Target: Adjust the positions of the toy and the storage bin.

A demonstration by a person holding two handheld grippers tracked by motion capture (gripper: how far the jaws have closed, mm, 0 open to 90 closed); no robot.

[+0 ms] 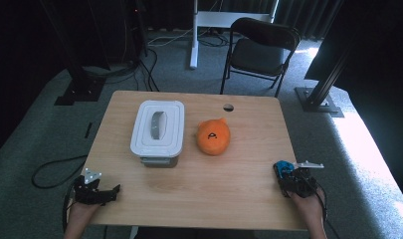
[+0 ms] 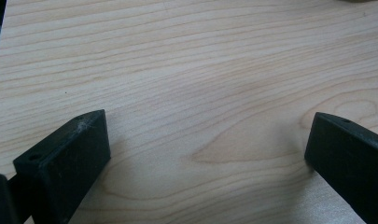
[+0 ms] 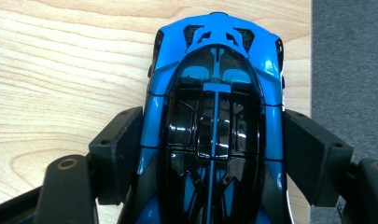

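Note:
A blue and black toy car (image 3: 214, 56) sits between the jaws of my right gripper (image 3: 213, 119), with both pads pressed against its sides. In the high view the car (image 1: 283, 167) and my right gripper (image 1: 284, 174) are at the table's near right corner, close to the edge. My left gripper (image 1: 113, 192) lies at the near left corner, pointing right. Its jaws stand wide apart over bare wood (image 2: 207, 126) with nothing between them.
A white lidded box (image 1: 157, 128) with a grey handle stands mid-table, left of an orange plush toy (image 1: 214, 136). The wooden table (image 1: 199, 189) has a small hole (image 1: 228, 107) near its far edge. A black folding chair (image 1: 261, 47) stands beyond on grey carpet (image 3: 350, 70).

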